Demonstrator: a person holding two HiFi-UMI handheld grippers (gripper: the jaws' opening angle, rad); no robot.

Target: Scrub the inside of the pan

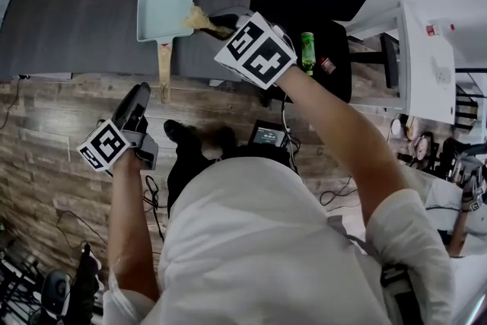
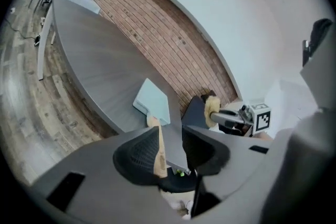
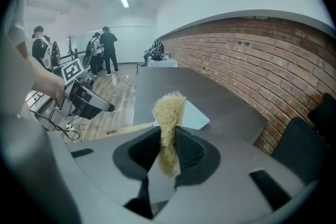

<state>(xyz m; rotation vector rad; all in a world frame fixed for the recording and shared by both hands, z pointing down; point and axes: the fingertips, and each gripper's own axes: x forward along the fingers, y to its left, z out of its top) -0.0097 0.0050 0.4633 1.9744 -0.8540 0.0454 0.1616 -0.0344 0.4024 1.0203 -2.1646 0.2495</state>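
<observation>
My right tool [image 1: 218,27] is clenched on a tan fibre scrubber [image 1: 196,17], pinching it by its lower end so that the frayed tuft stands out past the jaws. The tuft hangs by the near right corner of the pale blue rectangular pan [image 1: 163,7] and, in the left gripper view, looks clear of it. The pan lies flat on the dark grey bench [image 1: 76,11], its inside facing up and empty. Its wooden handle [image 1: 164,68] points toward me, and the end appears to reach past the bench's near edge.

My left tool [image 1: 139,97] is released, jaws apart with nothing between them. It hangs over the plank floor, short of the bench and apart from the handle, though its own view lines up with the handle through the gap.

By my judgement the scrubbing has not begun, and the main risk is an unbraced pan. If I press in with the scrubber while nothing holds the handle, the pan may skate or spin on the smooth bench, and the overhanging handle could carry it off the edge. The scrubber is soft and held by one end only, so hard strokes could fold it over or pull it out of the jaws, leaving bare tool tips scraping the pan's coating.
</observation>
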